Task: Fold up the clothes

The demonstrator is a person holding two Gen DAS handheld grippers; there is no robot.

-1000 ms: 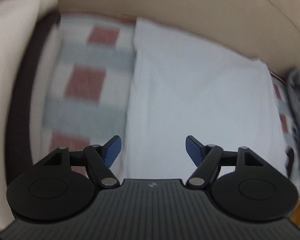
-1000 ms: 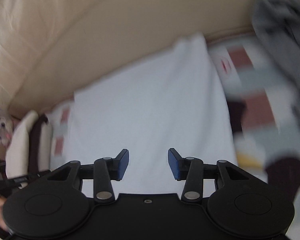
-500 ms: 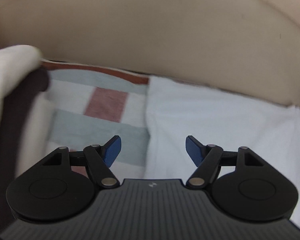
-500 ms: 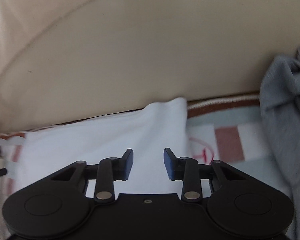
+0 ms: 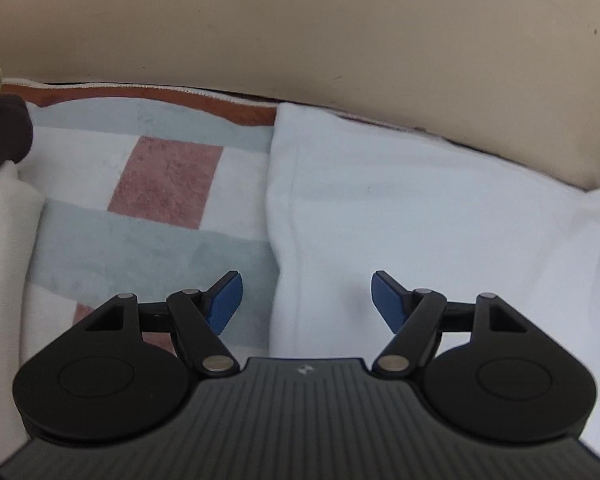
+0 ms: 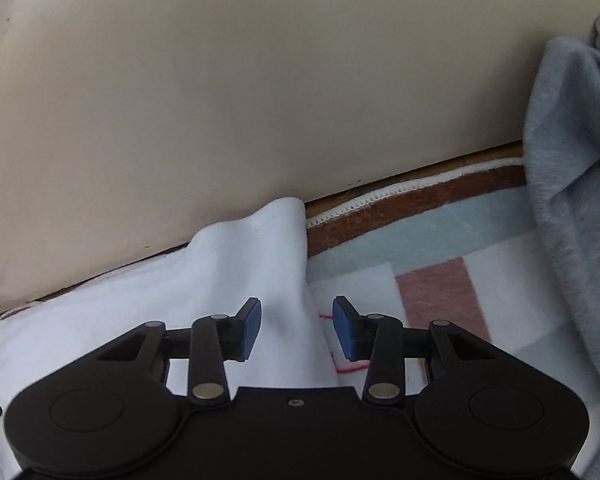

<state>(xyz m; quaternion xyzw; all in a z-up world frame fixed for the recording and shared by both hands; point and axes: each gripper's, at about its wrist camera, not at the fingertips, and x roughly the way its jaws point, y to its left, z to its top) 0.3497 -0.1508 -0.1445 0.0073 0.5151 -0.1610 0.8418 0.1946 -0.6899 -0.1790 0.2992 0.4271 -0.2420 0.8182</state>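
A white folded garment (image 5: pixel 420 216) lies flat on a checked blanket (image 5: pixel 140 208), its far edge against a beige backrest. My left gripper (image 5: pixel 306 300) is open and empty, low over the garment's left edge, which runs between its blue pads. My right gripper (image 6: pixel 296 326) is open and empty; the garment's right edge (image 6: pixel 260 264) rises as a ridge between its pads. I cannot tell whether the pads touch the cloth.
A grey garment (image 6: pixel 572 184) is heaped at the right on the blanket (image 6: pixel 440 248). Folded white and dark cloth (image 5: pixel 0 184) lies at the far left. The beige backrest (image 5: pixel 300 28) closes off the far side.
Both grippers have dropped low and moved forward to the garment's far corners by the backrest. The right jaws have narrowed a little.
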